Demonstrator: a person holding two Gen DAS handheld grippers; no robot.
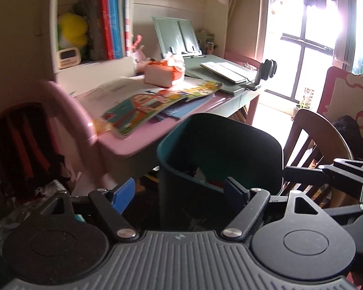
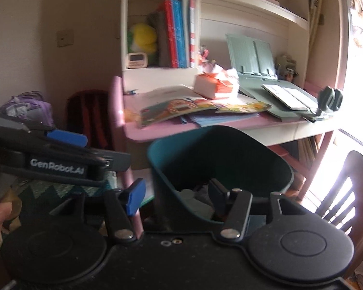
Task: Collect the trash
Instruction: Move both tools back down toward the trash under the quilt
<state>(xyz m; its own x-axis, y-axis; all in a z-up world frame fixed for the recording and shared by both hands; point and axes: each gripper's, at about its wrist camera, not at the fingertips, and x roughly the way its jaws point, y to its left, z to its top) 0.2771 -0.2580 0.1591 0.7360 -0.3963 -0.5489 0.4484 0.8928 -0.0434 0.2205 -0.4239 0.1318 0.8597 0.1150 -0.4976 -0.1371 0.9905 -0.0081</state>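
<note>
A dark teal trash bin [image 1: 220, 154] stands on the floor in front of the pink desk; it also shows in the right wrist view [image 2: 217, 159], with some crumpled scraps [image 2: 193, 197] inside. My left gripper [image 1: 179, 191] is open and empty, its blue pads [image 1: 123, 194] straddling the bin's near rim. My right gripper [image 2: 174, 193] is open and empty, also at the bin's near rim. The left gripper's body [image 2: 55, 159] shows at the left of the right wrist view. An orange and white wrapper pack [image 1: 164, 71] lies on the desk.
The pink desk [image 1: 133, 142] carries colourful books [image 1: 157, 104], a green book stand [image 1: 176, 36] and papers. A shelf holds books and a yellow plush [image 1: 72, 33]. A pink chair back [image 1: 67, 111] is at left, a wooden chair [image 1: 314, 140] at right, backpacks [image 2: 26, 108] by the wall.
</note>
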